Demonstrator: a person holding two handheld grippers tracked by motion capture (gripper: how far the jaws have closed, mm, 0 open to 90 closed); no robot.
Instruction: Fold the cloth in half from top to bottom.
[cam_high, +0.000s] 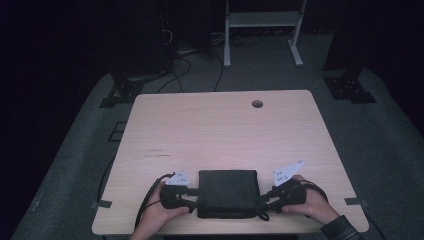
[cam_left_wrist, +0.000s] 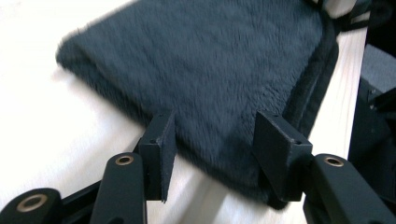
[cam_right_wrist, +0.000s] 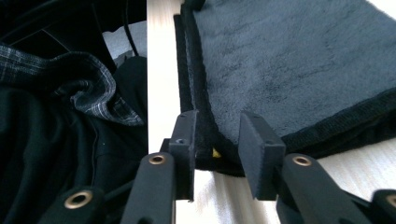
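Two tools are held at the near edge of the table, one at each side of a folded dark cloth lying flat there. The left tool is seen with its jaws apart, the cloth's near corner between them but not pressed. The right tool is also parted around the hemmed corner; contact with one pad seems possible, though blur prevents certainty.

Folded dark towel between claws
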